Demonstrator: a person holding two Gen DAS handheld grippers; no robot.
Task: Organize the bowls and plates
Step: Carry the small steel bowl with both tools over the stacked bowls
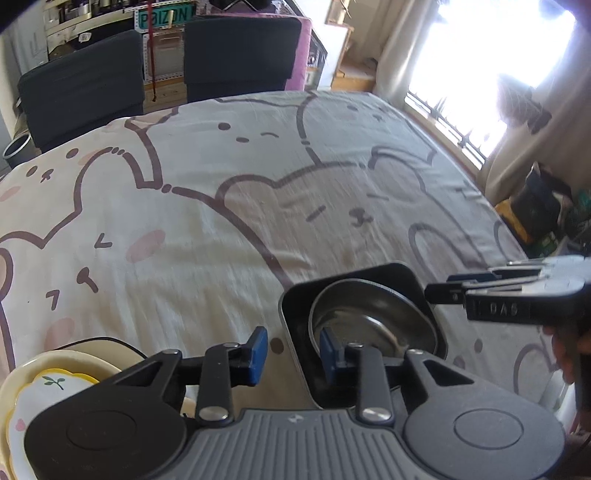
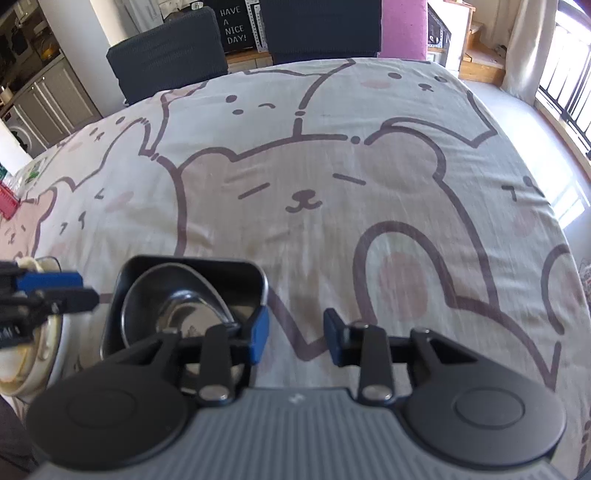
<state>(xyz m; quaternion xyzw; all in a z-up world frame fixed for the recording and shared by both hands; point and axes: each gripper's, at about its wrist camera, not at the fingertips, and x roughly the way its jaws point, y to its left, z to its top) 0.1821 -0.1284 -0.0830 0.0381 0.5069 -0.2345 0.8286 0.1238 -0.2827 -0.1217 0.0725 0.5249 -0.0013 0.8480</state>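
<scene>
Steel bowl [image 1: 373, 325], round and shiny, nested inside a dark square dish [image 1: 354, 280] with rounded corners, both at the near edge of the tabletop [image 1: 229, 229]. Seen again from the right wrist: same steel bowl [image 2: 177, 306] inside the dark square dish [image 2: 192, 271], low and left of centre.

Left of that pair, a stack of cream plates [image 1: 74, 363], topmost one white with a yellow scalloped rim and a small green sprig; from the right wrist only a cream edge of it [image 2: 40, 350], partly hidden.

Left tongs [image 1: 293, 354] apart, nothing between the blue pads; right pad [image 1: 328, 350] over the near-left rim of the dish, contact impossible to tell; left pad over bare cloth between dish and plates. Right tongs [image 2: 295, 338] also apart and empty, left pad [image 2: 260, 334] just beside the dish's near-right corner, right pad over the cloth.

Each pair of tongs visible in the other camera, flanking the dish.

Cloth on the tabletop pale, printed with cartoon bears and pink cheeks. Two dark chairs [image 2: 166, 48] at the far side, a sign reading "HAVE A NICE DAY!" [image 2: 233, 26] behind them, bright window [image 1: 498, 55] far right.
</scene>
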